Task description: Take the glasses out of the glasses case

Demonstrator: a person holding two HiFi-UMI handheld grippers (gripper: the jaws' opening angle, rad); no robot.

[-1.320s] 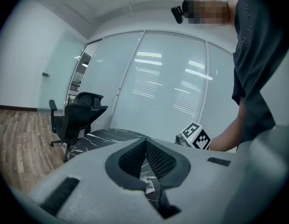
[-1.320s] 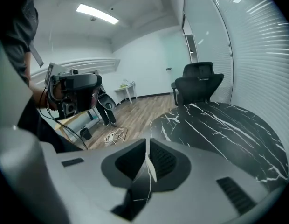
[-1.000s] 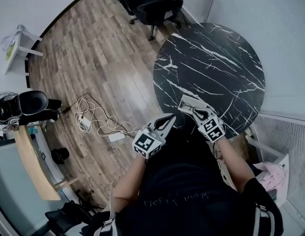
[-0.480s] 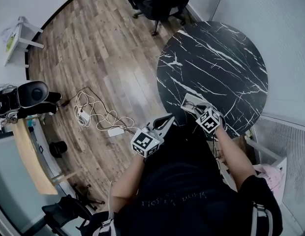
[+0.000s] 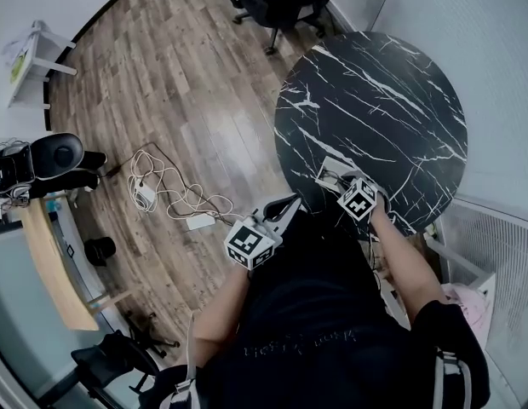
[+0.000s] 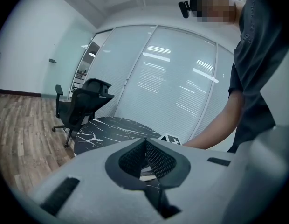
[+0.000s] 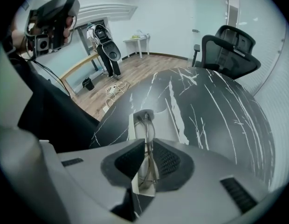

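Cables (image 5: 175, 198) lie in a loose tangle on the wooden floor (image 5: 162, 83) at our far left. Further right, a black office chair (image 5: 277, 2) stands at the far rim of the round black marble table (image 5: 375, 92). Below the chair in the head view, we hold our left gripper (image 5: 289, 204) in the air just off the table's near-left rim. Its jaws are drawn together at the tips with nothing between them.

Right of it, our right gripper (image 5: 341, 181) reaches down over the table's near edge onto the white glasses case (image 5: 331, 165), which lies open there. In the right gripper view the glasses (image 7: 146, 121) lie lengthwise in the case, thin metal frame folded, running from between the jaws toward the case's far end. The jaws stand close on either side of the frame and, as far as we can tell from this angle, pinch it. The glasses seem to rest in the case, not lifted clear of it.
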